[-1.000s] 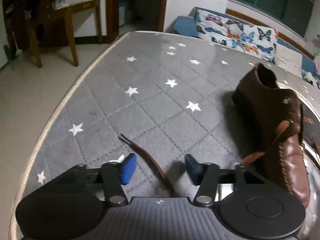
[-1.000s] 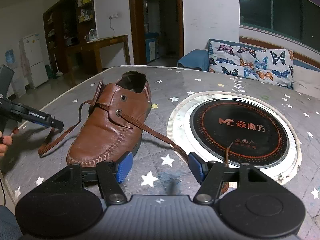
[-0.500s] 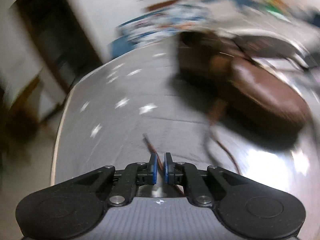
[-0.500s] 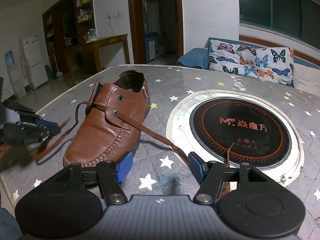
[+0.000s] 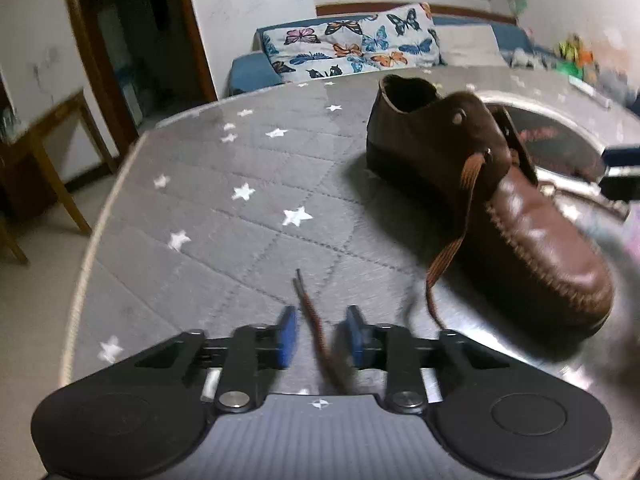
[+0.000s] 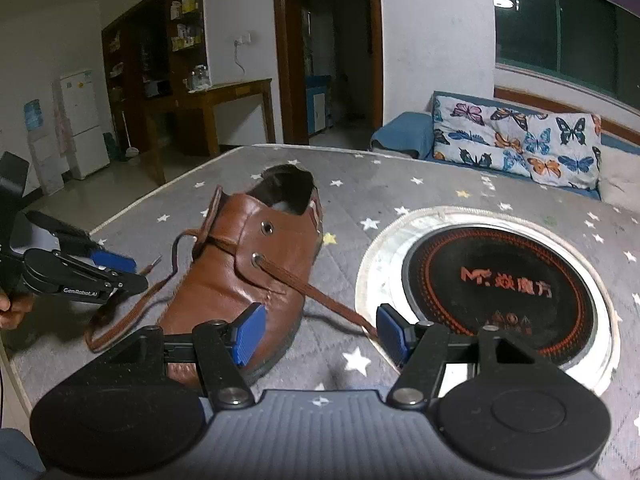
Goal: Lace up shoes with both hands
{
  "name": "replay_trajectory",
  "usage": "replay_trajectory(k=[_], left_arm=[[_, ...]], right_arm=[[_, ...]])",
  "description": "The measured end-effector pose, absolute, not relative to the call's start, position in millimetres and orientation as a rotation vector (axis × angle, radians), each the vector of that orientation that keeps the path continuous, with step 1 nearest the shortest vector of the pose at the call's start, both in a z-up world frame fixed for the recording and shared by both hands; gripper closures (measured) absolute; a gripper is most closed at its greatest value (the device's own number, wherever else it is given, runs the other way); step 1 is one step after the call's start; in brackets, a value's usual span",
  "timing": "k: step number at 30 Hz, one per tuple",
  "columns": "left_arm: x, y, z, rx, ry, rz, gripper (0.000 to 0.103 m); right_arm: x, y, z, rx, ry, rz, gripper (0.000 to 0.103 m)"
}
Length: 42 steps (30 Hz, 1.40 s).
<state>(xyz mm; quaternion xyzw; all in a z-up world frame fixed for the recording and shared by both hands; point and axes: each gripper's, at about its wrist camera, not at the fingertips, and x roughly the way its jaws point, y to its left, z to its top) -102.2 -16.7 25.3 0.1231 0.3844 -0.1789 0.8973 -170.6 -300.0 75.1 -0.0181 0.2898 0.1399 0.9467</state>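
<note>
On quilted desk point(image 6: 420, 200): shoe point(image 6: 248, 272) laced through lowest eyelets only (upper pair empty). My left tongs point(image 5: 319, 334) just reopened, parted around lace point(image 5: 310, 312); right tongs point(image 6: 318, 334) apart, empty.

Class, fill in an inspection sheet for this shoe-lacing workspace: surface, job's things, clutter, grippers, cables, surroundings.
Surface: grey quilted cover with white stars.
Job's things: brown leather shoe, lace through the lower eyelets only, both ends loose on the cover.
Clutter: round hob set into the table.
Grippers: left gripper has just been opening, lace end between its pads, not pinched; right gripper open, holding nothing.
Cables: one hangs from a wall socket.
Surroundings: butterfly cushion, wooden side table, fridge.
</note>
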Motion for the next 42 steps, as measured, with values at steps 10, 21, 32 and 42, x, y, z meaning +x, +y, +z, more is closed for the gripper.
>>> replay_trajectory(k=[10,21,32,42], left_arm=[[-111.4,-9.2,34.0,0.158,0.714,-0.426,0.101],[-112.6,-3.3,39.1,0.137,0.671,-0.461,0.100],[-125.1,-11.3,62.1,0.127,0.577,-0.512,0.100],[-119.3,-25.5,74.7,0.129,0.550,-0.548,0.100]], right_arm=[[-156.1,-278.4,84.9,-0.069,0.564,0.314,0.040],[-140.4,-251.5,84.5,-0.097,0.565,0.334,0.042],[-129.1,-244.7,81.4,-0.088,0.574,0.326,0.042],[-132.5,-248.0,82.1,-0.070,0.568,0.335,0.042]])
